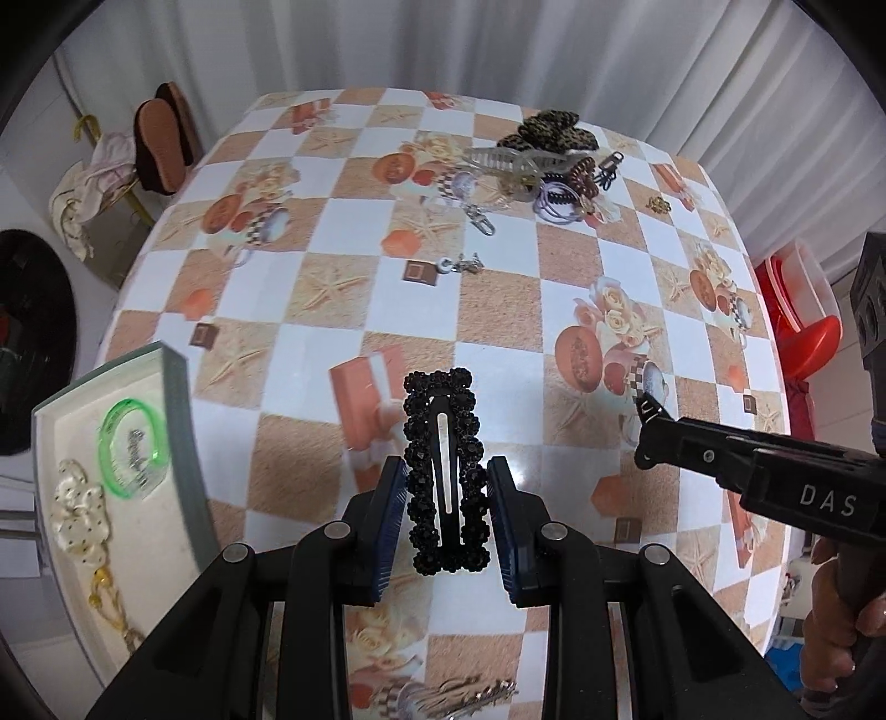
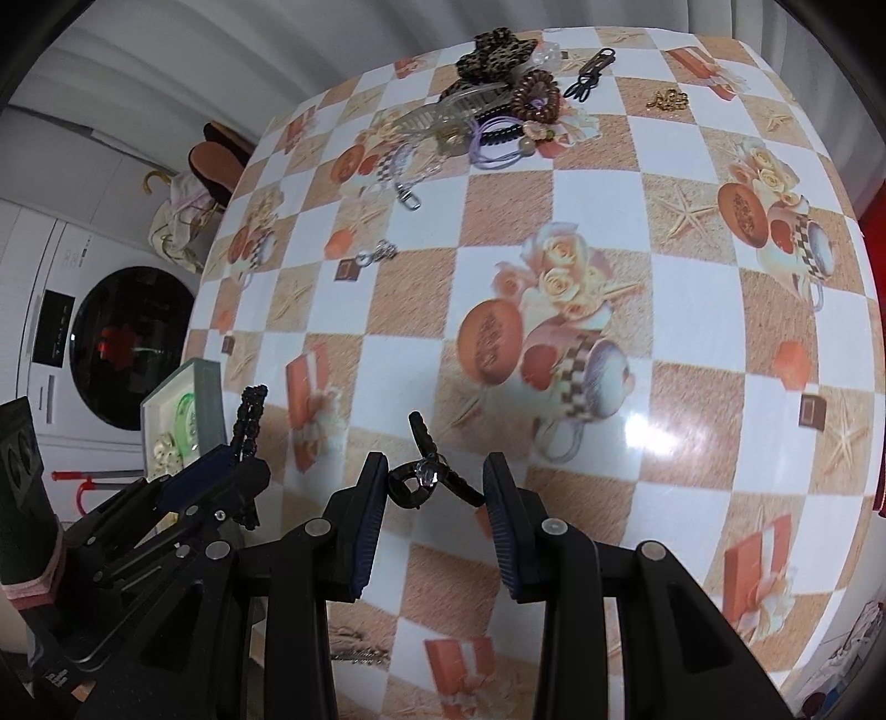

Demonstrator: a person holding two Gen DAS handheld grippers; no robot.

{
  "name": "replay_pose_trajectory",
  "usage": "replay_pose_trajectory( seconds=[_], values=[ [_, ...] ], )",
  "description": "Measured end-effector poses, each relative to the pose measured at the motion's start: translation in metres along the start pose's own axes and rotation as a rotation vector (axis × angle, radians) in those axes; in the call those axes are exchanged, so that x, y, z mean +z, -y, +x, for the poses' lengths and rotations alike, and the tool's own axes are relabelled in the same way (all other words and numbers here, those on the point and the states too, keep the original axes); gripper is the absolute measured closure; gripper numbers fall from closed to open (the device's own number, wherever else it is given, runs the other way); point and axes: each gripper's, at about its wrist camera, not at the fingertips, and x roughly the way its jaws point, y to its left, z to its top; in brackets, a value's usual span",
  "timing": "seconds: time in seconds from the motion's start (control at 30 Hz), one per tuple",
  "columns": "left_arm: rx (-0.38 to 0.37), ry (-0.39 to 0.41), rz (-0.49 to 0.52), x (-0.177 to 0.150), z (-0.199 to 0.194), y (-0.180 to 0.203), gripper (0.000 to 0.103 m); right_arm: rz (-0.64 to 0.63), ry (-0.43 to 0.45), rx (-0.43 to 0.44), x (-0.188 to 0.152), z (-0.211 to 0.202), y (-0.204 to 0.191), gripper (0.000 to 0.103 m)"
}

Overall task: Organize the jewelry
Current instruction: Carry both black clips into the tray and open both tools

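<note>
The left gripper [image 1: 447,498] held the beaded snap clip [image 1: 446,471] between its fingers, above the table [image 1: 498,310]; the right gripper [image 2: 433,487] pinched a small black claw clip [image 2: 426,479]. Both seemed light, rigid, best gripped edgewise.

Domestic laundry or utility corner of a home. Indicated by front-loading washing machine [image 2: 119,343], table [image 2: 692,343] under printed checkered oilcloth, slippers [image 1: 163,138] and bag [image 1: 94,183] stacked beside it, white curtain [image 1: 498,50] behind.
</note>
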Motion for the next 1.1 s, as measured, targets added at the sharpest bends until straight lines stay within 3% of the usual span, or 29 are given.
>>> replay_pose_trajectory(
  seconds=[0.23,0.53,0.77,1.1],
  values=[
    [-0.008,0.006,-0.009,-0.016,-0.020,-0.032,0.068,-0.014,-0.001,-0.002,-0.011,0.002,-0.038,0.065],
    [0.030,-0.009,-0.069,-0.057,-0.040,-0.110,0.068,-0.074,-0.020,0.019,-0.026,0.023,-0.106,0.065],
    [0.068,-0.027,-0.136,-0.085,-0.037,-0.170,0.068,-0.147,-0.054,0.041,-0.044,0.050,-0.167,0.065],
    [0.092,-0.024,-0.153,-0.107,-0.024,-0.218,0.068,-0.214,-0.105,0.077,-0.060,0.095,-0.233,0.065]
  ],
)
